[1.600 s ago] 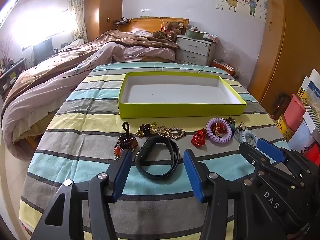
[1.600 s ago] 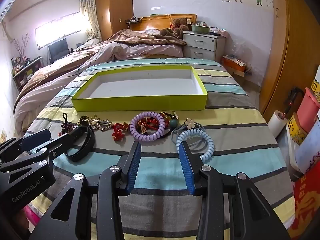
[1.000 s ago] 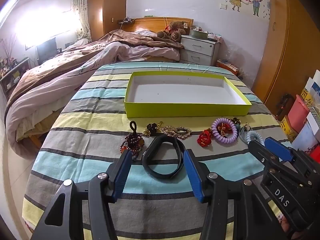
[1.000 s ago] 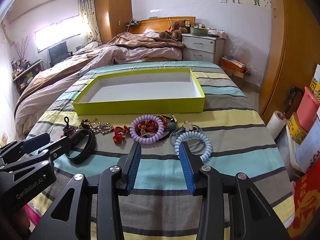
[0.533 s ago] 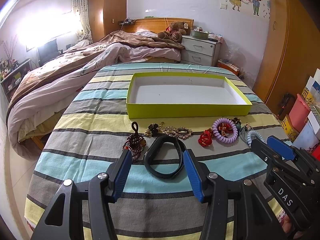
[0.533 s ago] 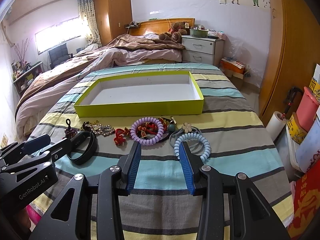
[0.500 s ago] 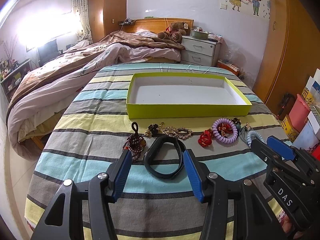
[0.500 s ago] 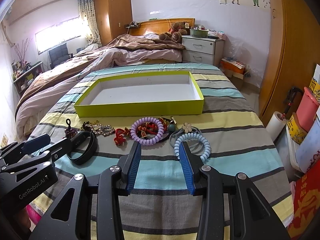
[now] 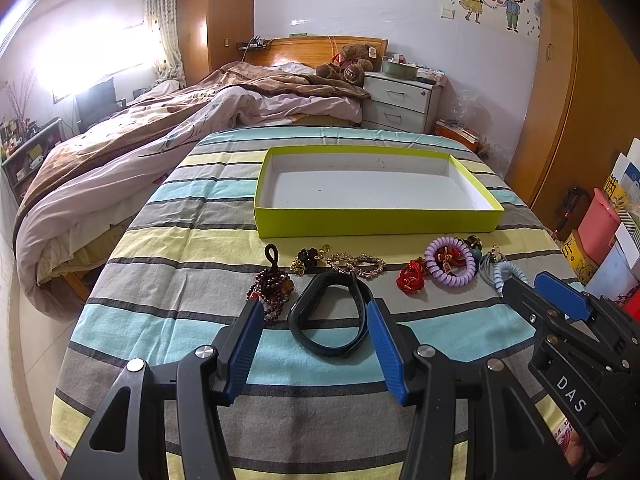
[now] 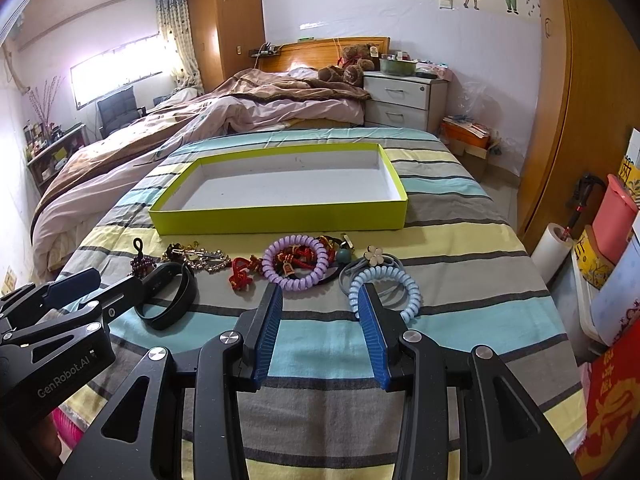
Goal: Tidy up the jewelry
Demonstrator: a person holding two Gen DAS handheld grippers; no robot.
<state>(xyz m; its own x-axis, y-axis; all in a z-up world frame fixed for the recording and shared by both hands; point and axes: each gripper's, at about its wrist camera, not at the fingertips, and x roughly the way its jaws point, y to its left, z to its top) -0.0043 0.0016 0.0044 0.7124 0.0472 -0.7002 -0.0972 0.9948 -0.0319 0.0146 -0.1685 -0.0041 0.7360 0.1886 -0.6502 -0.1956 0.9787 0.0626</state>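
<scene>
An empty yellow-green tray (image 9: pixel 376 222) (image 10: pixel 280 218) sits on the striped table. In front of it lies a row of jewelry: dark bead bracelet (image 9: pixel 272 286), gold chain (image 9: pixel 354 262), black band (image 9: pixel 330 316) (image 10: pixel 168 296), red knot (image 9: pixel 412 276) (image 10: pixel 242 272), purple coil bracelet (image 9: pixel 450 258) (image 10: pixel 298 262), light blue coil bracelet (image 10: pixel 386 290). My left gripper (image 9: pixel 316 316) is open, its fingers either side of the black band, above it. My right gripper (image 10: pixel 320 300) is open and empty, just before the coil bracelets.
A bed with a brown and pink duvet (image 9: pixel 160 128) lies left of the table. A white nightstand (image 9: pixel 404 100) stands behind. Boxes and a pink bin (image 9: pixel 600 224) crowd the floor at right, with a paper roll (image 10: pixel 554 250).
Both grippers have drawn back and risen slightly; the jewelry and tray look a little farther off. Nothing was taken hold of.
</scene>
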